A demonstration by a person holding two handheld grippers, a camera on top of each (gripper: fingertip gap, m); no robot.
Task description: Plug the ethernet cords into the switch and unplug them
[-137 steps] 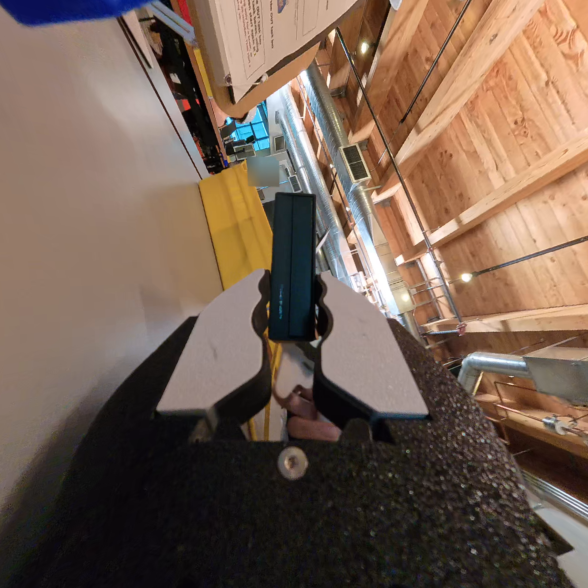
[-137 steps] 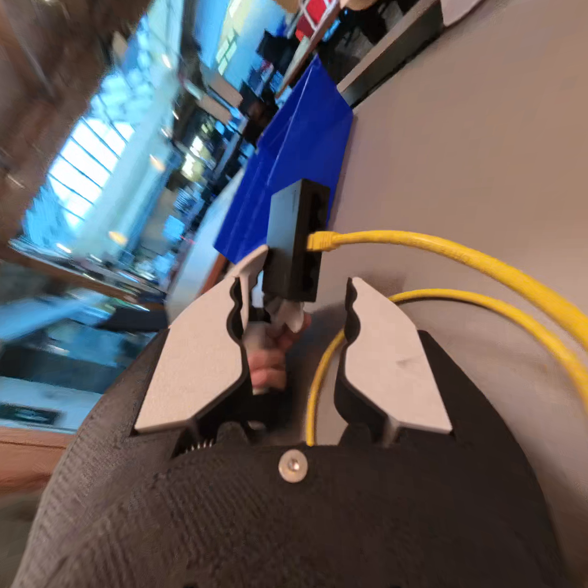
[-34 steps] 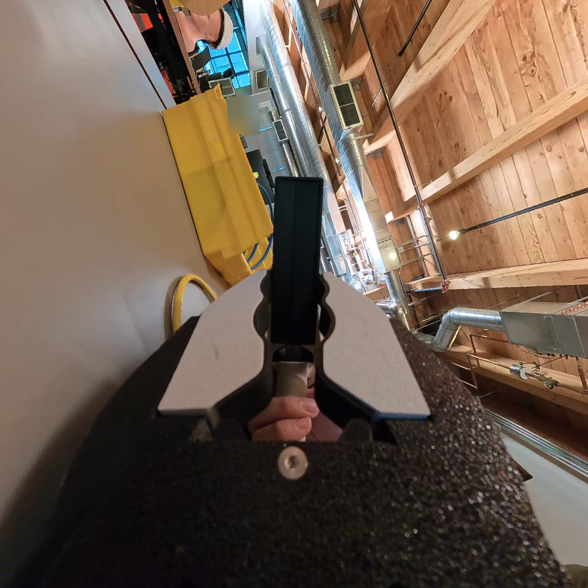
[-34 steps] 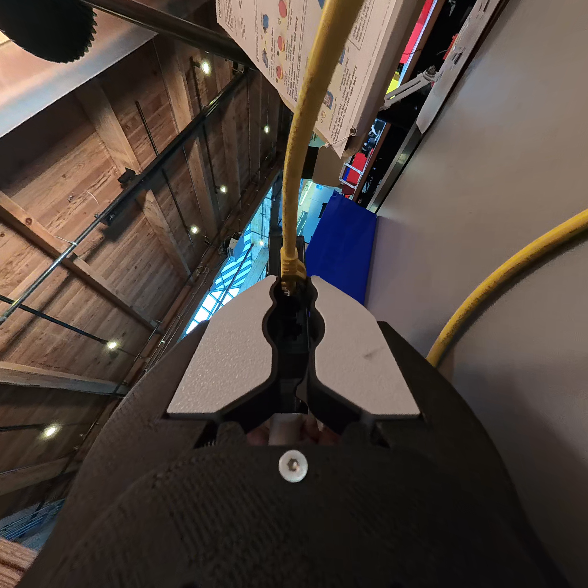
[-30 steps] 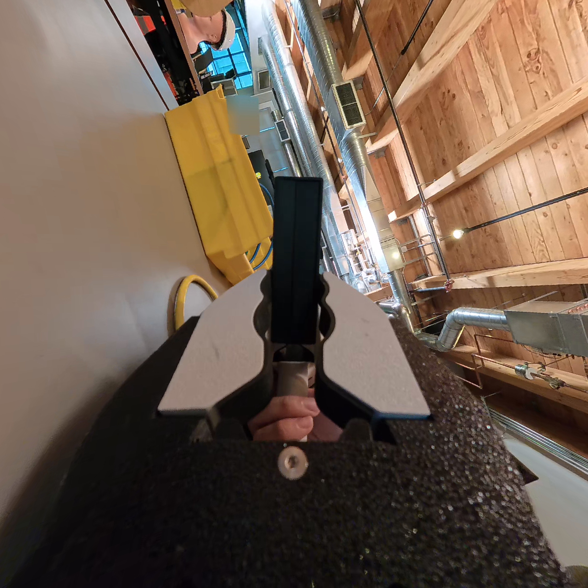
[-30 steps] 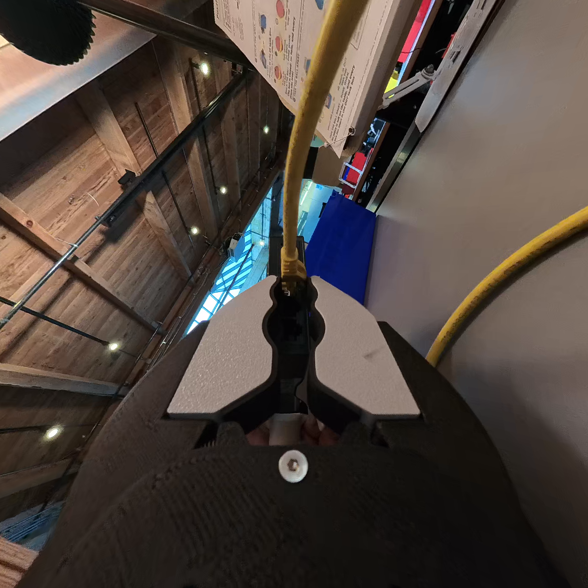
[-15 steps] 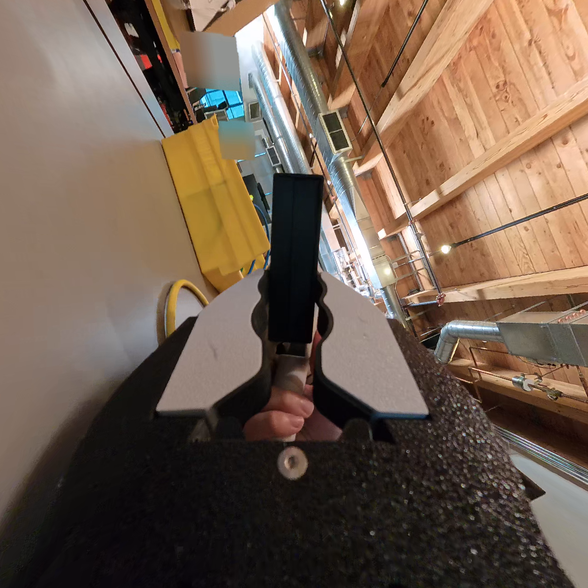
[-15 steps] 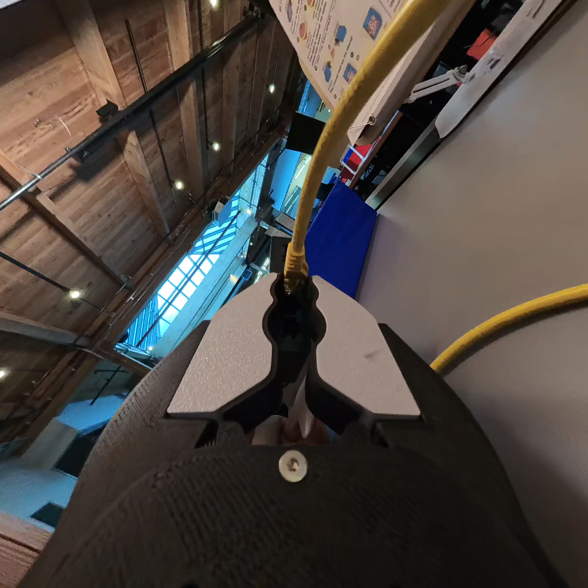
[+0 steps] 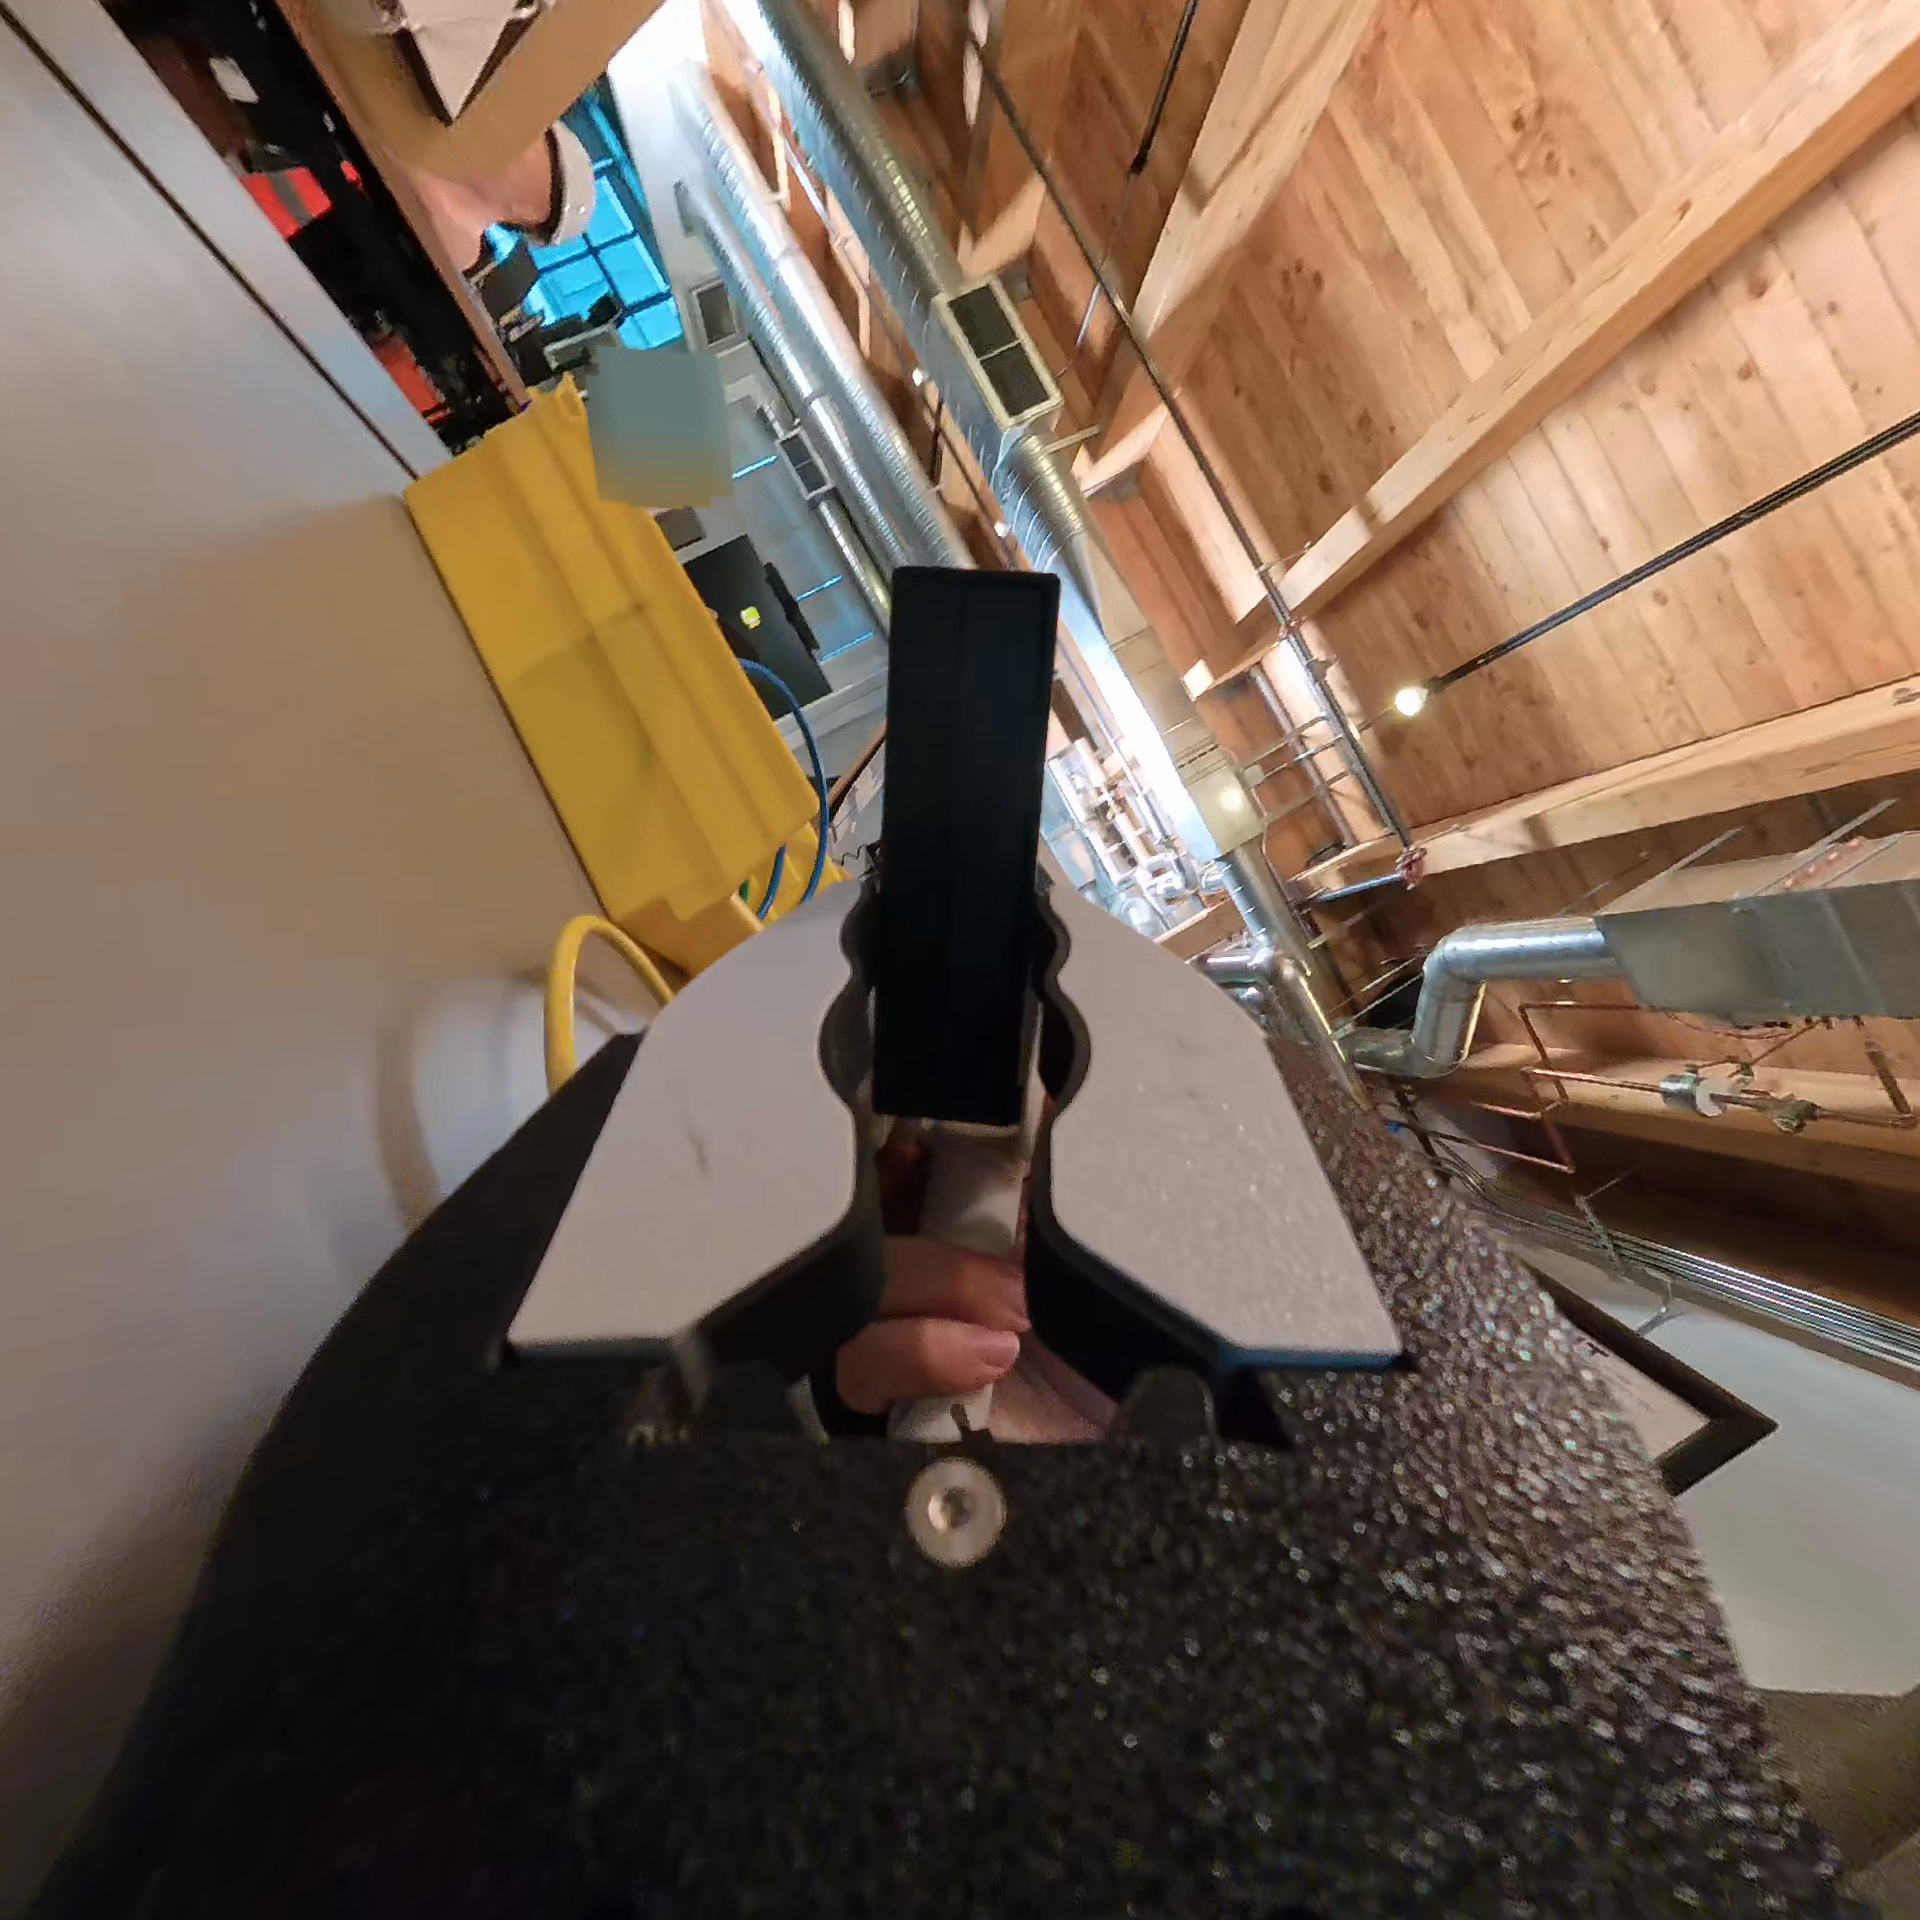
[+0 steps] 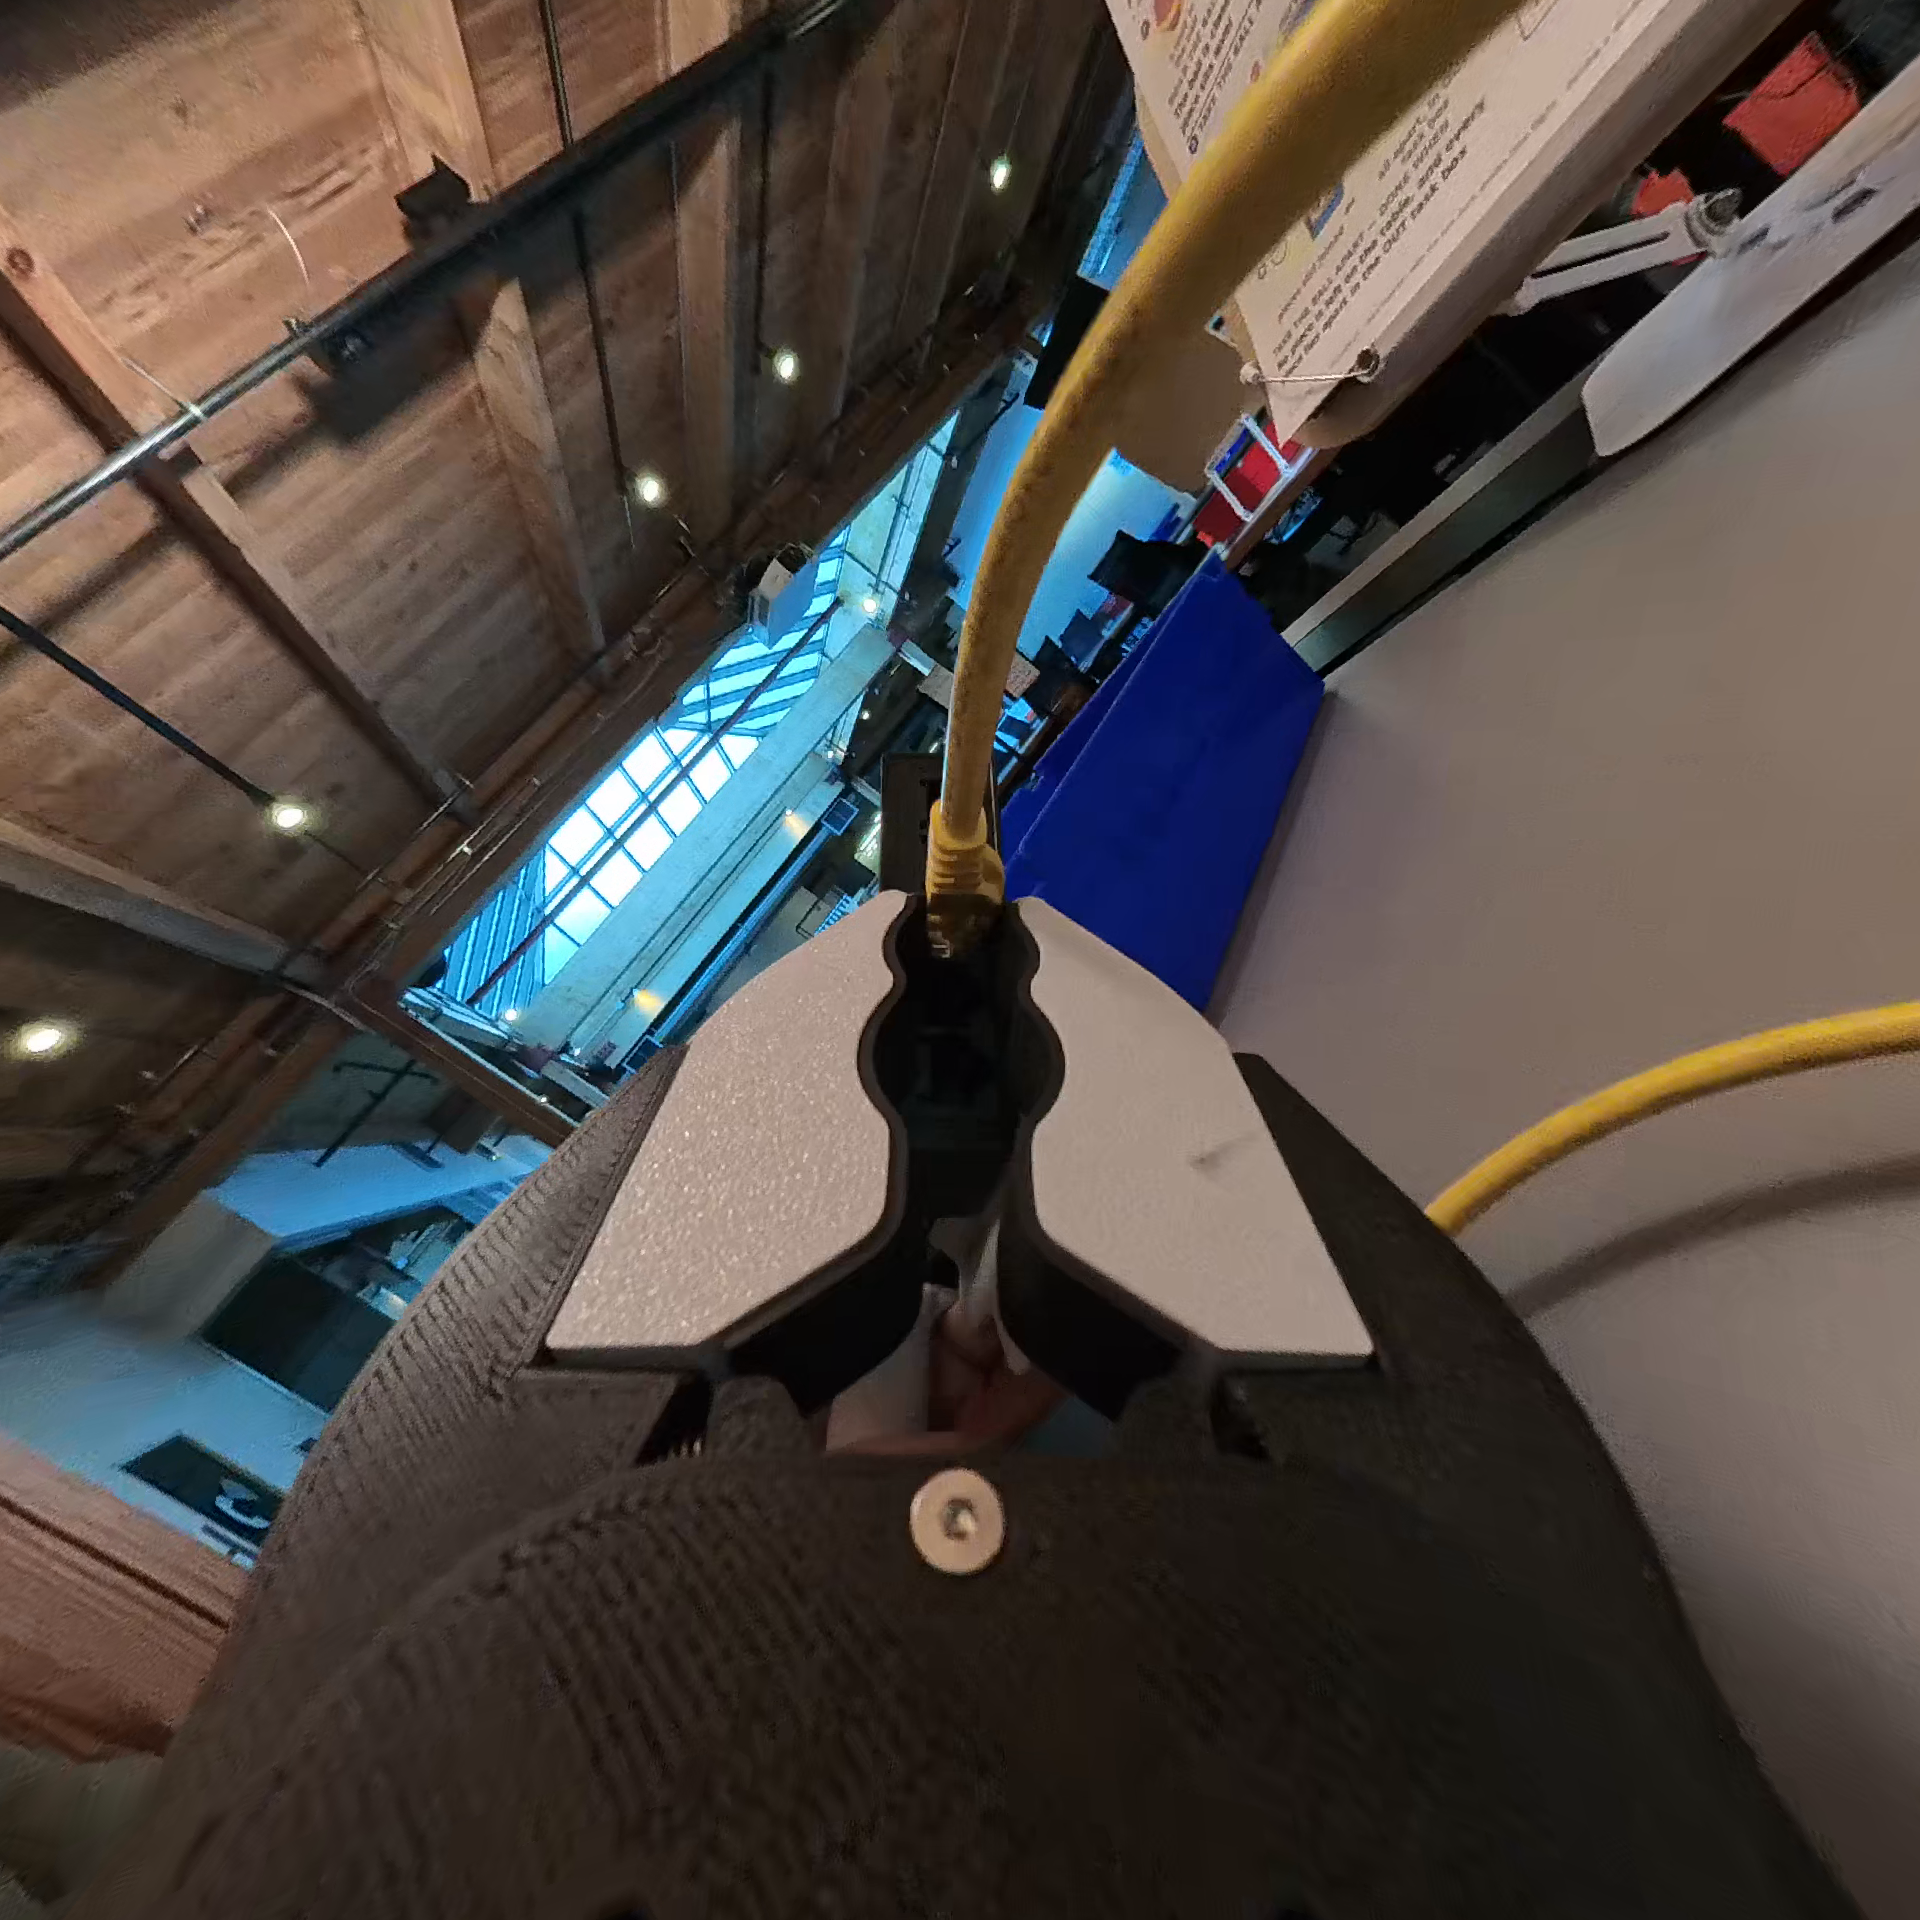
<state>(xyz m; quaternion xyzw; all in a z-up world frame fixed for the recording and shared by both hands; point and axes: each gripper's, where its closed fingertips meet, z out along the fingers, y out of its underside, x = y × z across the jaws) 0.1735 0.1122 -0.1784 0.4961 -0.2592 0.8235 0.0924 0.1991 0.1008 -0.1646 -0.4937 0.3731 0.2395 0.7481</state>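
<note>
My left gripper (image 9: 956, 914) is shut on the black switch (image 9: 961, 810), which sticks out edge-on past the fingertips and is lifted above the white table (image 9: 208, 727). My right gripper (image 10: 961, 909) is shut on the plug (image 10: 961, 862) of a yellow ethernet cord (image 10: 1039, 499). The cord arcs up and away, and another stretch of it lies on the table (image 10: 1662, 1081). A thin black edge, probably the switch (image 10: 904, 800), shows just behind the plug. I cannot tell whether the plug sits in a port. A yellow cord loop (image 9: 566, 987) lies on the table beside my left gripper.
A yellow bin (image 9: 613, 707) with a blue cable (image 9: 805, 769) in it stands on the table beyond the left gripper. A blue bin (image 10: 1164, 790) stands beyond the right gripper. A printed sheet on a board (image 10: 1403, 187) hangs over the table's far side. Both views are rolled sideways, towards the wooden ceiling.
Both grippers have kept their hold. The right view has swung, and the cord now bends more to the right. The left view has shifted slightly, so the yellow bin sits a little differently in it.
</note>
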